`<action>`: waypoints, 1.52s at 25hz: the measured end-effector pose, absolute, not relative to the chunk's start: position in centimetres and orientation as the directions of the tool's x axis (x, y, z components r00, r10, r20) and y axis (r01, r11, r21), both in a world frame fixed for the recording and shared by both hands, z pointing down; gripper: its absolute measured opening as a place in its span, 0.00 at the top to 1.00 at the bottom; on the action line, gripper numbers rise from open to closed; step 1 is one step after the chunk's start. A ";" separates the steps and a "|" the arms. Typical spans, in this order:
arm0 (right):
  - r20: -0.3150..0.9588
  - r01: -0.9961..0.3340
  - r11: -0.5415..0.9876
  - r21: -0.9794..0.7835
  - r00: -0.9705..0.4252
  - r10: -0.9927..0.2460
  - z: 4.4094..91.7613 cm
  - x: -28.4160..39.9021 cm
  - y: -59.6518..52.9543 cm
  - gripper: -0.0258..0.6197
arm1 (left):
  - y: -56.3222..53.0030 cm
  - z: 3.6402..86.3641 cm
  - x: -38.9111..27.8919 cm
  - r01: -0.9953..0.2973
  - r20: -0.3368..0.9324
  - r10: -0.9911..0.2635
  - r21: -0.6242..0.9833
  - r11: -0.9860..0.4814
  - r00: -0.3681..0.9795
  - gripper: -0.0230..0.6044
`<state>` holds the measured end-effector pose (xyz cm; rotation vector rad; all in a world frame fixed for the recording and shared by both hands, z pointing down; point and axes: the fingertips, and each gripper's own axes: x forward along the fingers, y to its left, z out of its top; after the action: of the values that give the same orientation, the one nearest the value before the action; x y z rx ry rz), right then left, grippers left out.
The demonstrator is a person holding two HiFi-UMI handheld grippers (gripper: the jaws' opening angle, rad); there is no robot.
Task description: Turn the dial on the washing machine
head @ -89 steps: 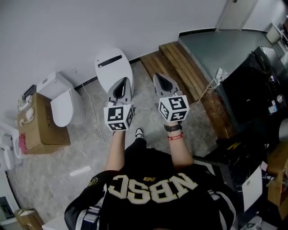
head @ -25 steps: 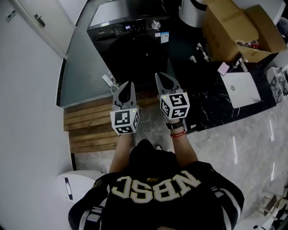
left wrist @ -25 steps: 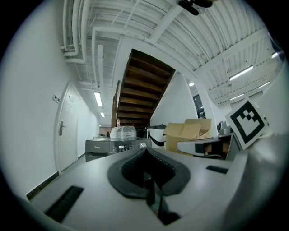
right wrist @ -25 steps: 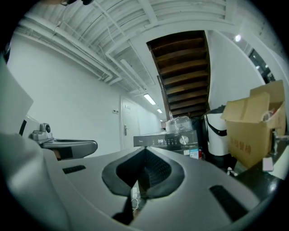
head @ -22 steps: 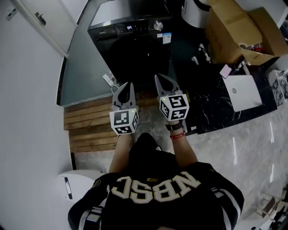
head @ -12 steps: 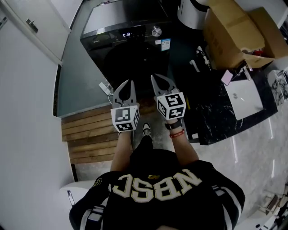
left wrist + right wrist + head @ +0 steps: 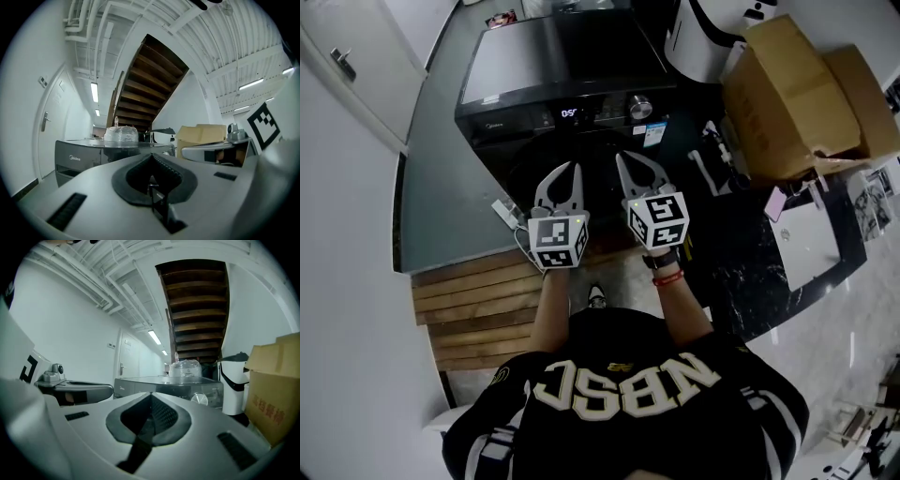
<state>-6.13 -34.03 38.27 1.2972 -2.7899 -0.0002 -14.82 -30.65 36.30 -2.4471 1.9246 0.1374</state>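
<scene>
The black washing machine stands ahead of me, its lit display and silver dial on the front panel. My left gripper hovers in front of the machine's door, below the display, shut and empty. My right gripper is beside it, just below and slightly left of the dial, apart from it, shut on nothing. In the right gripper view the dial shows ahead to the right of the closed tips. The left gripper view shows the machine beyond its closed tips.
Cardboard boxes and a white bin stand right of the machine. A black marble slab lies at the right, wooden steps at the left, a power strip by the machine's foot. A plastic-wrapped bundle rests on top.
The person has walked toward the washing machine, which now sits closer and larger in view. Both grippers have come forward to its front panel and stayed shut.
</scene>
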 end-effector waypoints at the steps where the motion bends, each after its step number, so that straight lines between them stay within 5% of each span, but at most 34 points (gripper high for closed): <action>1: 0.059 -0.770 0.638 0.031 -0.636 -0.770 38.3 -6.3 -35.0 0.95 | -31.7 36.5 -15.0 -0.968 -0.084 -0.966 0.036 -0.247 0.244 0.94; 12: 0.090 -0.836 0.543 0.082 -0.536 -0.839 39.9 -3.9 -41.8 0.95 | -38.9 37.9 -13.5 -0.936 -0.062 -0.936 0.053 -0.349 0.346 0.94; 24: 0.150 -0.767 0.548 0.335 -0.530 -0.834 40.4 -2.4 -47.3 0.88 | -42.5 39.0 -11.1 -0.946 -0.030 -0.947 0.050 -0.321 0.320 0.94; 31: 0.214 -0.628 0.532 0.568 -0.512 -0.832 41.6 -2.9 -49.4 0.73 | -43.4 39.8 -11.3 -0.950 -0.021 -0.951 0.044 -0.310 0.309 0.94; 38: 0.295 -0.351 0.491 0.797 -0.483 -0.824 43.2 -4.1 -50.5 0.57 | -43.8 40.5 -12.0 -0.949 -0.014 -0.950 0.047 -0.311 0.311 0.94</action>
<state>-4.13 -50.52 43.19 0.9645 -2.0513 -0.8851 -11.99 -43.85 40.49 -2.5673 1.8602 0.0616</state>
